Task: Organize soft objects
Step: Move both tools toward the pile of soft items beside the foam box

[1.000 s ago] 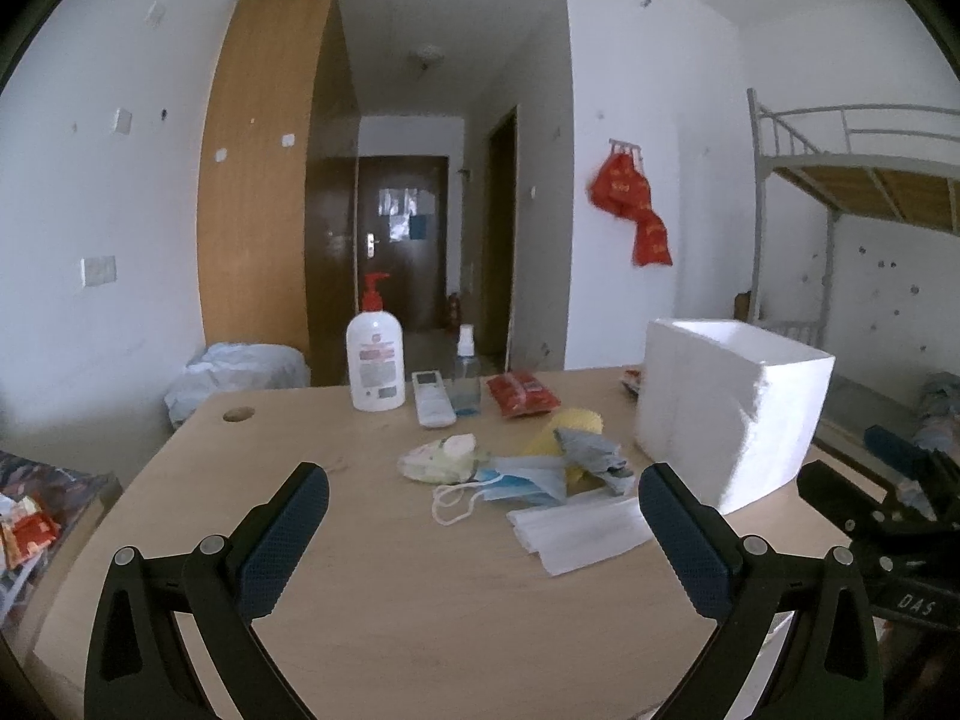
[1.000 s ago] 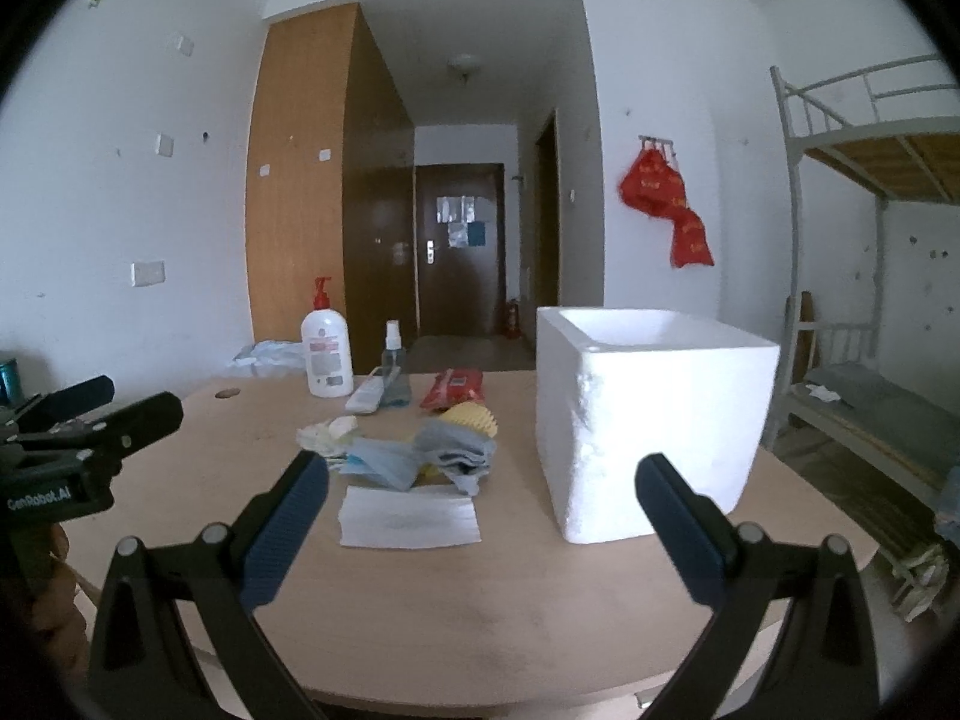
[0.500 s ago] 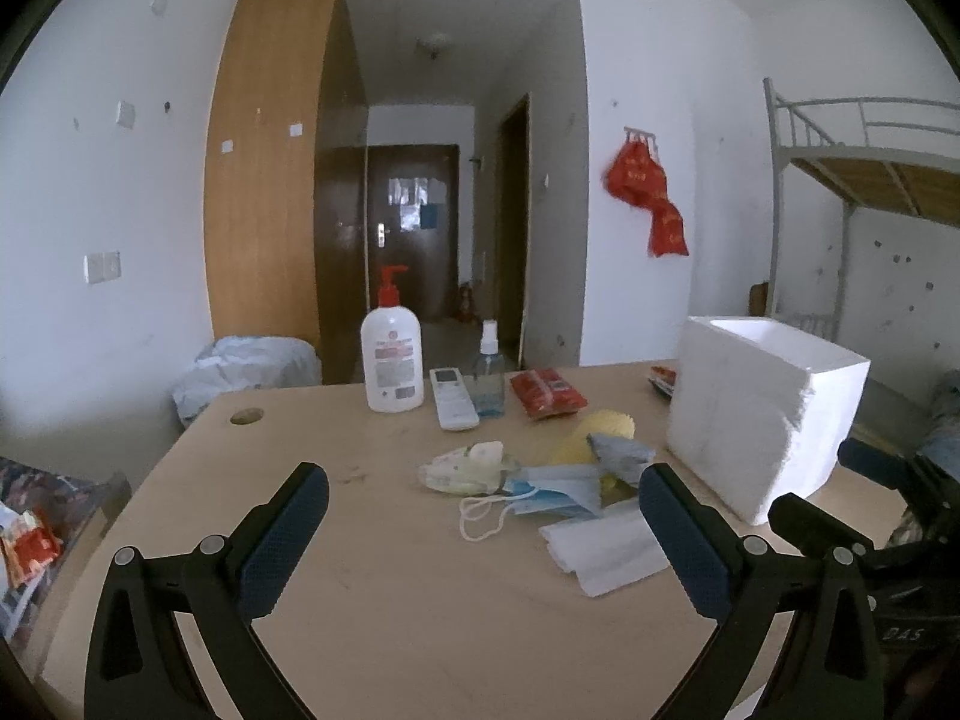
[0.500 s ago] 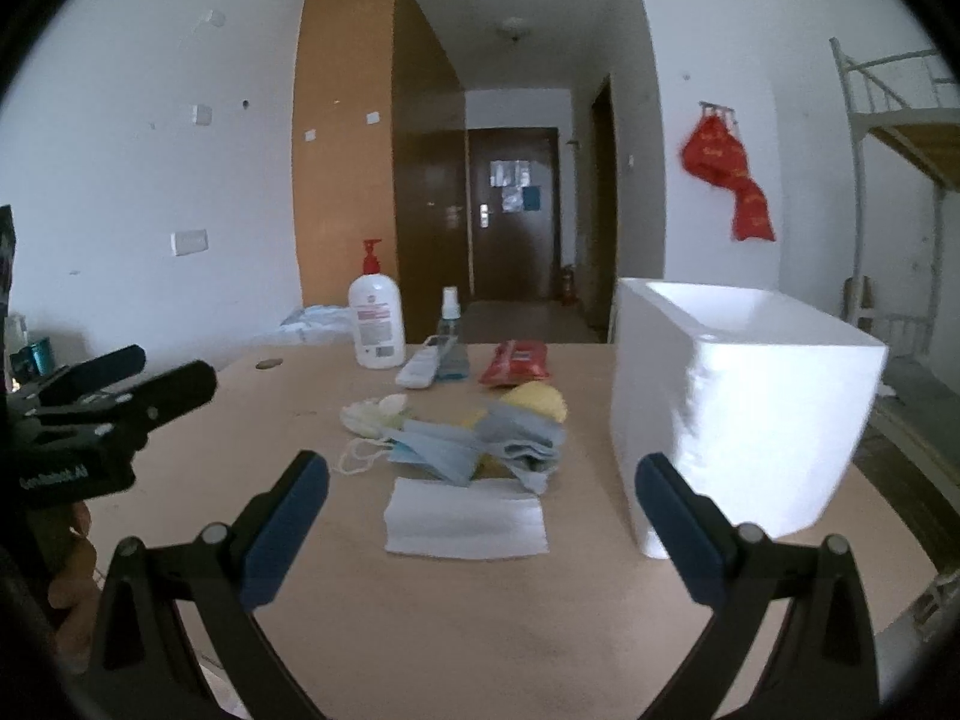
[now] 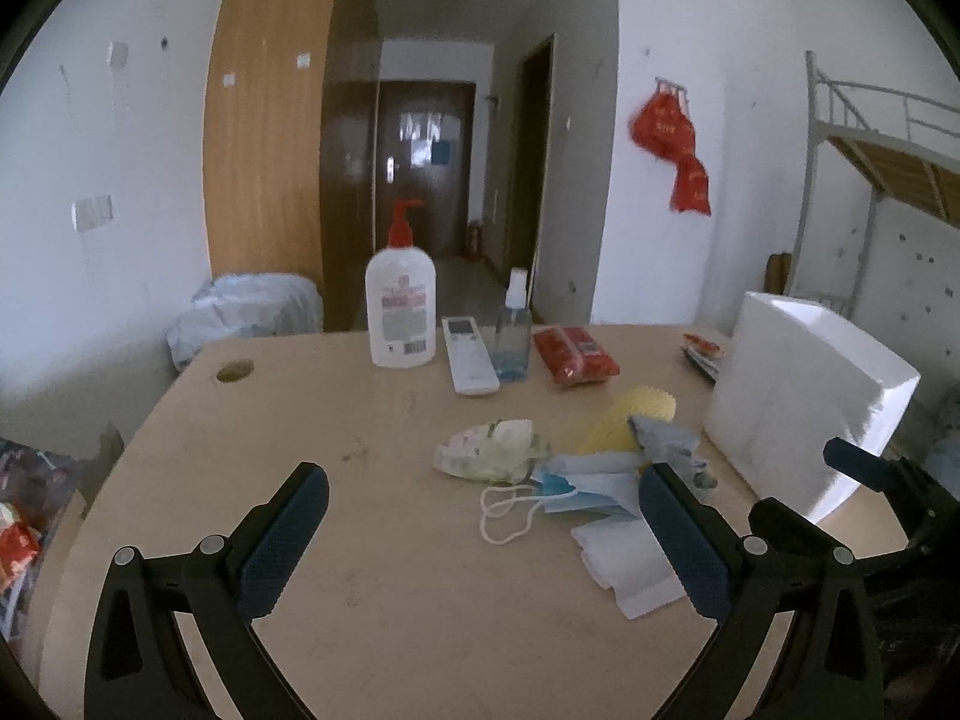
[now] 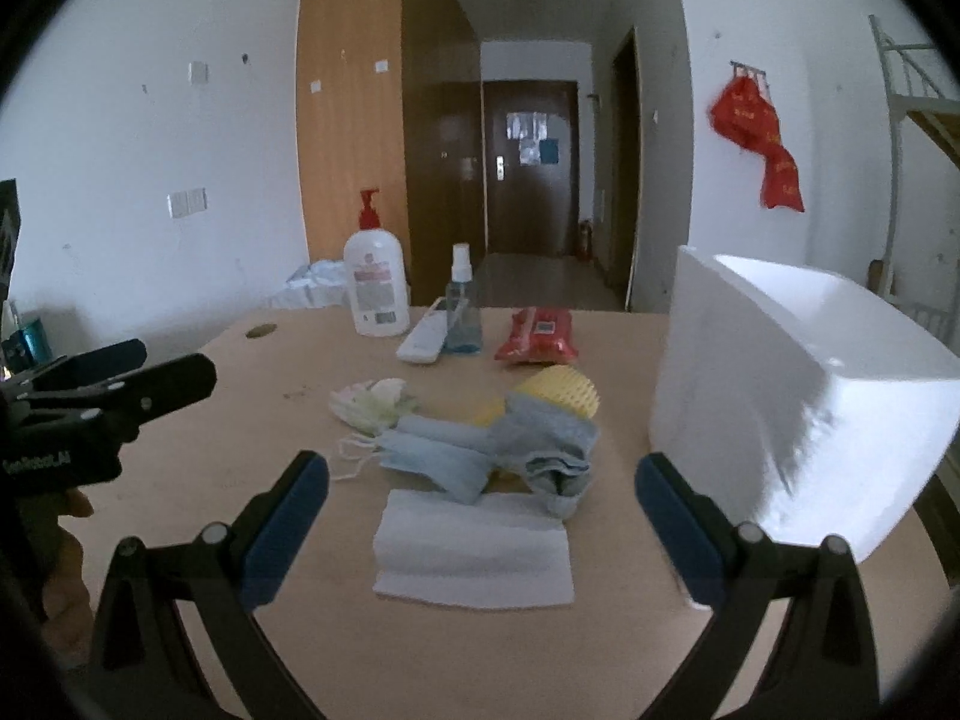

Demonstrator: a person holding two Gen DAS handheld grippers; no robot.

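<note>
**Soft pile at mid-worktop, both tools wide and empty**

Left tool [image 5: 483, 516]: jaws spread wide, nothing between them. Right tool [image 6: 480, 501]: same, wide and empty. Both hang above the near edge of the worktop [image 5: 300, 420].

The soft things lie in a loose heap at mid-worktop, at about 9 o'clock from the foam box [image 6: 798, 396] and near it. In the heap: a tissue [image 6: 474, 552] nearest the tools, a blue mask [image 6: 432, 456] with white ear loops, a grey sock [image 6: 552, 444], a yellow sponge [image 6: 564, 390], a pale patterned cloth [image 6: 372, 399].

Handling, by judgement: all light and limp; they will fold and drag rather than lift flat. The tissue is thin and flush to the worktop, so pinch a raised edge. Take the sock and mask by a bunched fold, not the loops. The sponge should compress and grip easily. Items overlap, so one may pull up a neighbour.

Views: the right wrist looks into the box's open top and shows the tissue whole. The left wrist shows the ear loops [image 5: 507, 510] clearly, and a small red-and-dark item [image 5: 702, 354] behind the box at its 10 o'clock, hidden from the right.
</note>
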